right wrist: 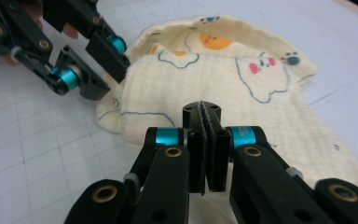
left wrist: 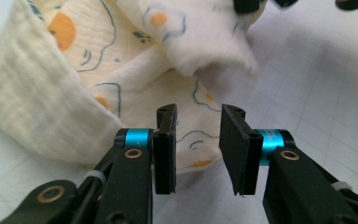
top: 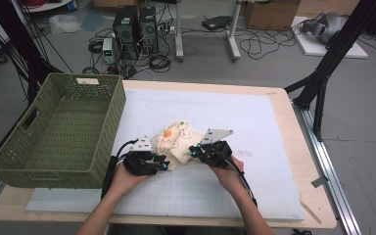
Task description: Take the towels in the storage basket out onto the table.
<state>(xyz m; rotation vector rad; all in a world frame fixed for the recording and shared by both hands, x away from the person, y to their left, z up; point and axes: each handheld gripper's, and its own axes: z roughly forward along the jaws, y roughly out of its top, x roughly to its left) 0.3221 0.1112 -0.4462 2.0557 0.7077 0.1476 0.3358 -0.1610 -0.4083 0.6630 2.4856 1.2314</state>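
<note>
A cream cloth [top: 176,139] printed with orange and blue cartoon shapes lies bunched on the white mat. My left gripper [top: 164,164] is at its near left edge. In the left gripper view its jaws [left wrist: 198,112] stand open, with the cloth [left wrist: 74,93] lying just beyond and under them and not pinched. My right gripper [top: 196,149] is at the cloth's right side. In the right gripper view its jaws [right wrist: 201,106] are pressed together over the near edge of the cloth [right wrist: 242,79], which runs under them. The left gripper [right wrist: 112,81] appears there too, open at the cloth's far edge.
A green woven basket [top: 107,127] stands at the table's left side, close to the left hand. The white gridded mat [top: 254,122] covers most of the wooden table top. Cables, computers and stands are on the floor behind the table.
</note>
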